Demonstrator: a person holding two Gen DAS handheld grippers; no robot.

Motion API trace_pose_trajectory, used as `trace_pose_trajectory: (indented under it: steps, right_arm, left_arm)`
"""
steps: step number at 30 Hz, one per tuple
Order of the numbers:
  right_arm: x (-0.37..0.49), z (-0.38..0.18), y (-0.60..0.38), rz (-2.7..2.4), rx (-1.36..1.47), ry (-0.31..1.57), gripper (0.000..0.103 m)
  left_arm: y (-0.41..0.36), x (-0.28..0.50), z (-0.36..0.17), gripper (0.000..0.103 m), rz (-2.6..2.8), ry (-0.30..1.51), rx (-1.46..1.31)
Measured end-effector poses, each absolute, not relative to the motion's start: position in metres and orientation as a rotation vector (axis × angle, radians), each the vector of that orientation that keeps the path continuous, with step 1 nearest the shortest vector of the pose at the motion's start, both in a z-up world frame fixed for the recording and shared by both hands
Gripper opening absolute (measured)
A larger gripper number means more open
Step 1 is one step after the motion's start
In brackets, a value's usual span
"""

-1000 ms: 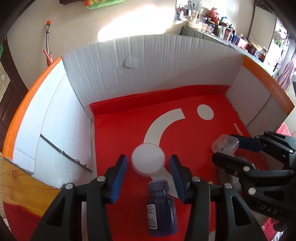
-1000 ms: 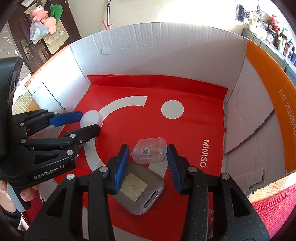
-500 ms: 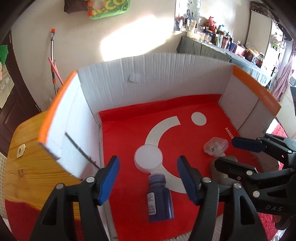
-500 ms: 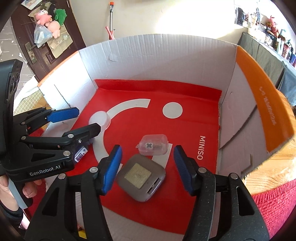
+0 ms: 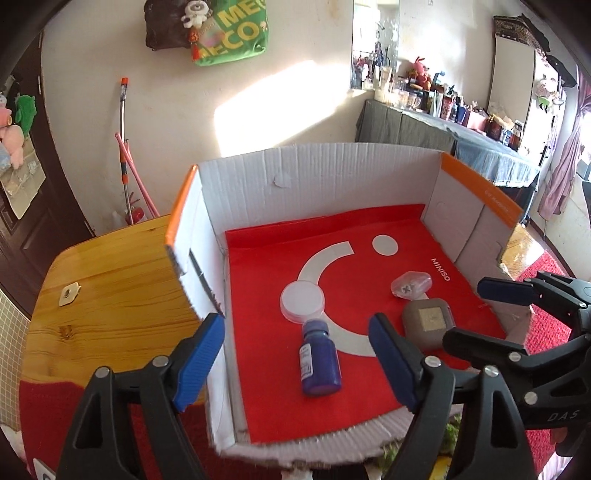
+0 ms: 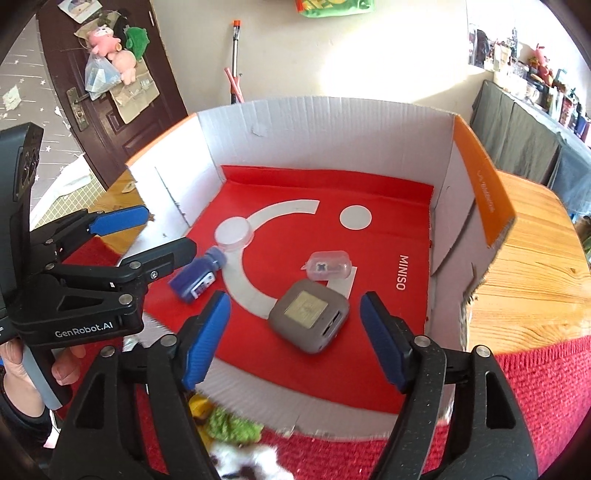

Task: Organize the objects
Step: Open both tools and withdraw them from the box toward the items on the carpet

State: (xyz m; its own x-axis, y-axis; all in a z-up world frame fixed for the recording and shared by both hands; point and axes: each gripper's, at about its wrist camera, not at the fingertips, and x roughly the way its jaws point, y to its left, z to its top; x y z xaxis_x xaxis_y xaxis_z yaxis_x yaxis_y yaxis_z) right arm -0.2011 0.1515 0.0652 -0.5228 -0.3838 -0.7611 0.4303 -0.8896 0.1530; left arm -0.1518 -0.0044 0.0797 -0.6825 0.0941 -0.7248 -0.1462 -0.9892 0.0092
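Since everything's going into the cardboard box, the grey square gadget, purple bottle, round white lid and clear case sit near its front edge, while the left gripper and right gripper hang opening, nothing between the jaws.

— Where are we, would we say?

— A lived-in home. We see soft toys hanging on a dark wooden door at the far left, and a green shopping bag on the plaster wall.

— And to the right?

— A long cloth-draped sideboard crowded with bottles and cups, with curtains beyond. Nearer us, a round pine table.
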Motion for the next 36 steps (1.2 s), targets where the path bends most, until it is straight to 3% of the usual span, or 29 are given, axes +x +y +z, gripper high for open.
trace_pose_trajectory:
  steps: [5, 18, 36]
  right_arm:
    - [-0.183, 0.073, 0.153, -2.412, 1.132, 0.074, 0.085]
    - [-0.139, 0.085, 0.158, -2.437, 1.046, 0.080, 0.098]
    - [-0.090, 0.086, 0.169, -2.458, 0.995, 0.097, 0.103]
  left_arm:
    - [-0.007, -0.133, 0.086, 0.087, 2.788, 0.111, -1.147]
    - [-0.007, -0.093, 0.098, 0.096, 2.806, 0.110, -1.069]
    - [-0.003, -0.050, 0.095, 0.103, 2.832, 0.092, -1.029]
